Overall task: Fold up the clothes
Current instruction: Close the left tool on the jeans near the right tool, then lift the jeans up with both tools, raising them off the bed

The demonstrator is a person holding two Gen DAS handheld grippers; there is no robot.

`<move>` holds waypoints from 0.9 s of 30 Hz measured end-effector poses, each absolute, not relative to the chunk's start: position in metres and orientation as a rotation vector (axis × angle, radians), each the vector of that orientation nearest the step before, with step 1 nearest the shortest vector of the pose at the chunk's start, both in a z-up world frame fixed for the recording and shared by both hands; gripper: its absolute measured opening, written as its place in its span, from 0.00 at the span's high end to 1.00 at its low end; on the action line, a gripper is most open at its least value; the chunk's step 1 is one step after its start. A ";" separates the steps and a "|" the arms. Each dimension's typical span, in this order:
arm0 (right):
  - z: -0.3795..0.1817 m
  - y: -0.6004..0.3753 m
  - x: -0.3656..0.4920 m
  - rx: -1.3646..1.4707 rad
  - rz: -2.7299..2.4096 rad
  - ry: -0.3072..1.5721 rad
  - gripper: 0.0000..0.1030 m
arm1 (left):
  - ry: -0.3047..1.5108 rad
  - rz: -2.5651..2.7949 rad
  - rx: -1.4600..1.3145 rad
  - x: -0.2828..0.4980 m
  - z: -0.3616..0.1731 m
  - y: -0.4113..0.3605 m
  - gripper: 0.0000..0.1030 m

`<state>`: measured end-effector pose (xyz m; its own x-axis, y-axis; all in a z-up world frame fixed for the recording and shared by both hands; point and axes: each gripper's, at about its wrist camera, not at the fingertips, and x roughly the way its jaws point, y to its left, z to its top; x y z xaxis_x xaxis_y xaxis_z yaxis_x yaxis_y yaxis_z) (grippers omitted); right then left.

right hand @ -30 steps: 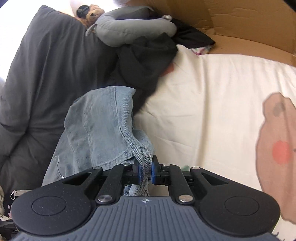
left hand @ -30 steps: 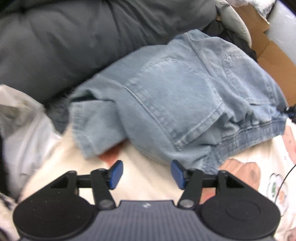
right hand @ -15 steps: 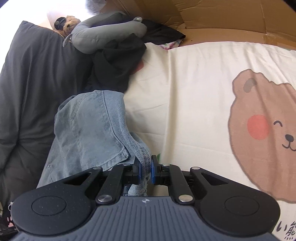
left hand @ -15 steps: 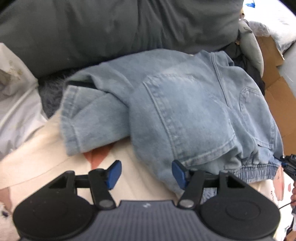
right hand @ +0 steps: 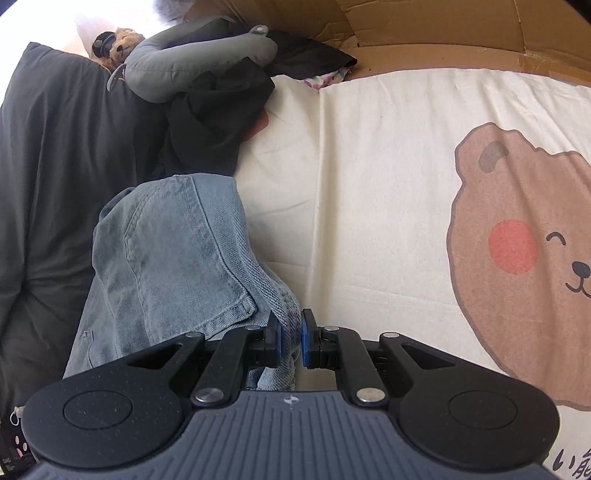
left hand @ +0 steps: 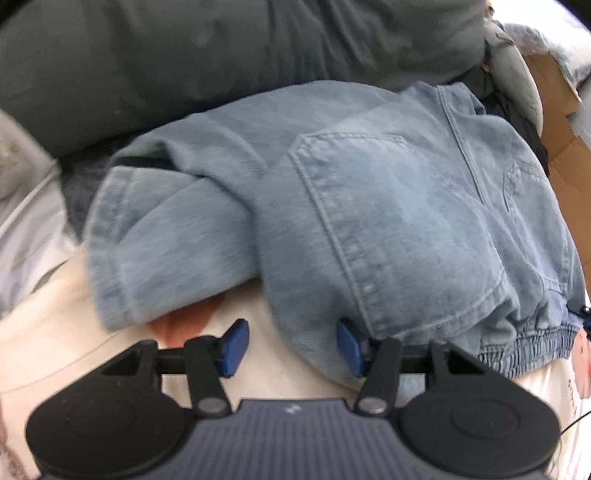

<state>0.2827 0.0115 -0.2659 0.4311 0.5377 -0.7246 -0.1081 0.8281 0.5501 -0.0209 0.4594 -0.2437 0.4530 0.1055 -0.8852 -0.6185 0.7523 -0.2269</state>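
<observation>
Light blue denim shorts [left hand: 369, 206] lie bunched on a cream bedsheet [left hand: 74, 332], back pocket up, elastic waistband at the lower right. My left gripper [left hand: 291, 345] stands open at the near edge of the shorts; its right pad [left hand: 349, 347] touches the denim fold, and the fabric's edge reaches between the pads. In the right wrist view the same shorts [right hand: 173, 258] rise in a hump to the left. My right gripper [right hand: 290, 338] is shut on a fold of their waistband.
A dark grey duvet [left hand: 184, 55] lies behind the shorts. A grey neck pillow [right hand: 199, 62], black clothing [right hand: 218, 122] and cardboard [right hand: 406, 33] sit at the far end. The cream sheet [right hand: 369, 184] with a brown bear print [right hand: 517, 258] spreads to the right.
The left gripper has moved closer to the shorts, whose near fold now reaches its right pad. The right gripper has pulled the waistband along the sheet, bringing the bear print into view.
</observation>
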 end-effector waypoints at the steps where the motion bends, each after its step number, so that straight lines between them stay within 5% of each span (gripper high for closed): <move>1: -0.266 0.012 0.283 0.463 0.421 1.059 0.92 | 1.010 0.477 -0.575 -0.018 -0.246 0.457 0.46; 9: -0.274 0.014 0.288 0.458 0.429 1.096 0.92 | 0.967 0.468 -0.611 -0.010 -0.248 0.453 0.61; 14: -0.254 0.017 0.280 0.406 0.381 1.079 0.92 | 0.955 0.460 -0.614 -0.018 -0.230 0.453 0.86; 27: -0.183 -0.033 0.217 0.490 0.355 1.039 0.92 | 0.954 0.310 -0.486 -0.014 -0.126 0.401 0.91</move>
